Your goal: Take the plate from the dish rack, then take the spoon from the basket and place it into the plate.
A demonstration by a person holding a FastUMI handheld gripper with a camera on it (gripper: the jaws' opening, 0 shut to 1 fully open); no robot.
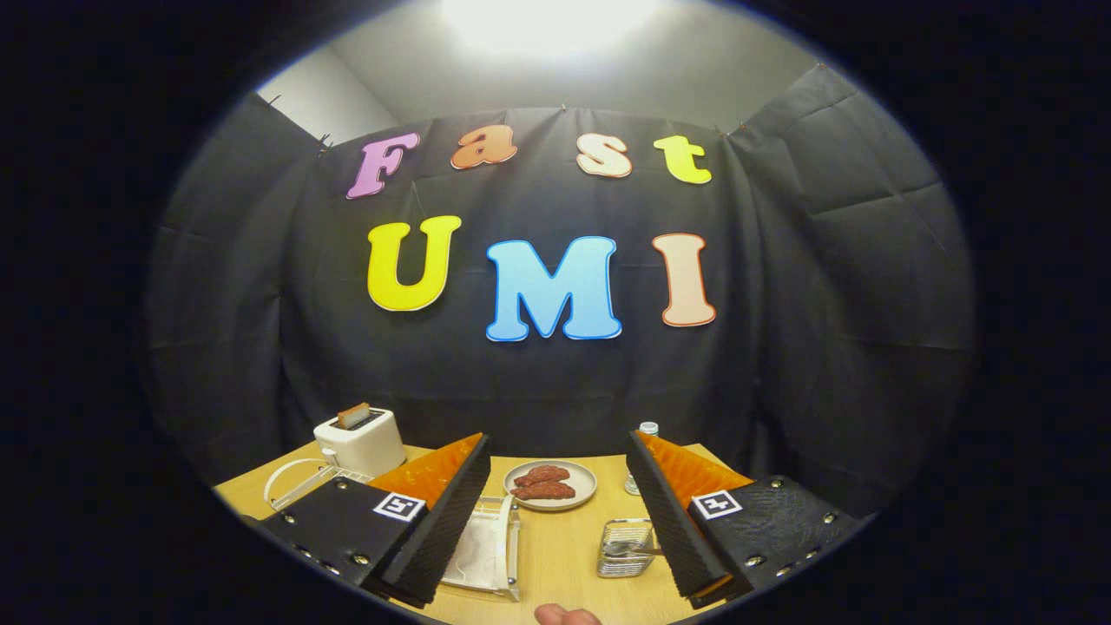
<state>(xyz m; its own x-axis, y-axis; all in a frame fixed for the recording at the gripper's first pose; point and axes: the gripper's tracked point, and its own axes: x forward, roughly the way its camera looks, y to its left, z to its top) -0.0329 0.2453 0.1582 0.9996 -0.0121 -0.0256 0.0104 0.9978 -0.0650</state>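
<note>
My gripper (pixel 557 441) hangs open above a wooden table (pixel 564 564), nothing between its fingers. A white dish rack (pixel 490 542) lies just inside the left finger (pixel 438 512). A thin white arc, seemingly a plate (pixel 285 479) on edge, stands on a white frame past that finger's outer side, partly hidden by it. A small wire basket (pixel 625 549) sits against the right finger's (pixel 668 512) inner side, with a grey spoon (pixel 632 549) lying in it. Beyond the fingers, midway between them, rests a pale plate (pixel 583 495) holding dark red meat slices (pixel 542 483).
A white toaster (pixel 360 441) with a slice of toast sticking out stands at the table's far left. A small clear bottle (pixel 647 430) with a white cap stands behind the right fingertip. A fingertip of a person's hand (pixel 566 615) shows at the table's near edge.
</note>
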